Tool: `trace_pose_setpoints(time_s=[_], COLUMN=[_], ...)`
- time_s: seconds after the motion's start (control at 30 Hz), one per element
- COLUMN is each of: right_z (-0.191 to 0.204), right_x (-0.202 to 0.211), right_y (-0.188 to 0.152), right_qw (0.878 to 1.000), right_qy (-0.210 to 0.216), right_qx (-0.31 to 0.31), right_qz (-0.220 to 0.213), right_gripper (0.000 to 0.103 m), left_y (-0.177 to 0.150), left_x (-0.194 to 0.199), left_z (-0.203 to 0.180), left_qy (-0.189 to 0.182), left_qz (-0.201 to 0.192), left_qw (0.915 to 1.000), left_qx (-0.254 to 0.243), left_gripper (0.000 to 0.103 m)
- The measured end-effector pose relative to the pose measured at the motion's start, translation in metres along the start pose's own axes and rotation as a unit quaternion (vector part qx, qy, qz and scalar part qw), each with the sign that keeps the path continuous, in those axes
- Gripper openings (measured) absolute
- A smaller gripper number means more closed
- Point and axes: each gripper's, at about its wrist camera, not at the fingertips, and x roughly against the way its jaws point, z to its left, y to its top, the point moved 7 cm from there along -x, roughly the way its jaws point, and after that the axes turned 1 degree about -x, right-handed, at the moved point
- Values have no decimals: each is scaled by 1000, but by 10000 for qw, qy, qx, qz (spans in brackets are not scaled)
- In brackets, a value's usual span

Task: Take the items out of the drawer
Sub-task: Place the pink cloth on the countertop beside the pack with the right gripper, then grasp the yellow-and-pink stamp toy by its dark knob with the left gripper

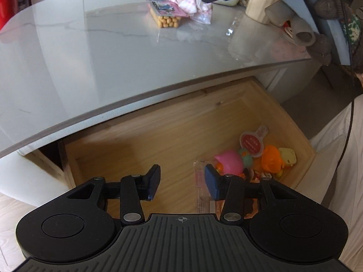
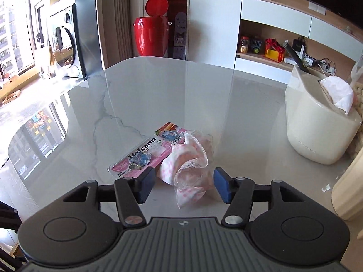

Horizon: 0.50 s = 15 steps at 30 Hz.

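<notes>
A wooden drawer point(image 1: 158, 136) stands pulled out under the grey marble table point(image 1: 90, 56). In its right corner lie a pink toy point(image 1: 229, 162), an orange toy point(image 1: 271, 158), a red-lidded cup point(image 1: 250, 144), a yellow piece point(image 1: 287, 156) and a clear packet point(image 1: 202, 188). My left gripper point(image 1: 182, 182) hangs open over the drawer, just left of the toys, with nothing between its fingers. On the tabletop rest a snack pack point(image 2: 145, 154) and a pink-and-white bag point(image 2: 188, 165). My right gripper point(image 2: 184, 184) is open, and the bag lies on the table between its blue pads.
A cream container point(image 2: 317, 124) with a white cloth stands at the table's right. A red bin point(image 2: 150, 34) and shelves are beyond the far edge. A person's gloved hand point(image 1: 329, 6) holds the right gripper, and light clothing point(image 1: 340, 158) is beside the drawer.
</notes>
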Motion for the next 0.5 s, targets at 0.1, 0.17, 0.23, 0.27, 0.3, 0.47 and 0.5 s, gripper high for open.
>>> trace_pose_setpoints(time_s=[0.1,0.17,0.23,0.27,0.3,0.47,0.5], right_z=[5,8,13,15,16,7,2], right_x=[37,67,91,99,103,90,83], right_y=[-7,-16,-33,-46,-59,-129,-137], right_qw=[9997,9993,9985,9980,9976,9953,9947], right_qy=[37,223,437,524,592,551,475], right_qx=[159,209,288,339,363,132,-1], right_qz=[-170,-227,-181,-100,18,783,911], right_gripper=[72,82,90,94,96,96,96], left_y=[-2,-5,-13,-18,-19,-19,-20], left_x=[-3,-6,-9,-14,-18,-47,-54], left_z=[0,-3,-12,-18,-23,-59,-67], left_qy=[-165,-356,-563,-648,-703,-782,-771], left_qz=[153,313,596,791,956,1756,1926], left_qw=[9997,9988,9966,9948,9929,9804,9768], left_qx=[41,115,57,-7,-72,-427,-525], left_gripper=[47,47,47,47,47,47,47])
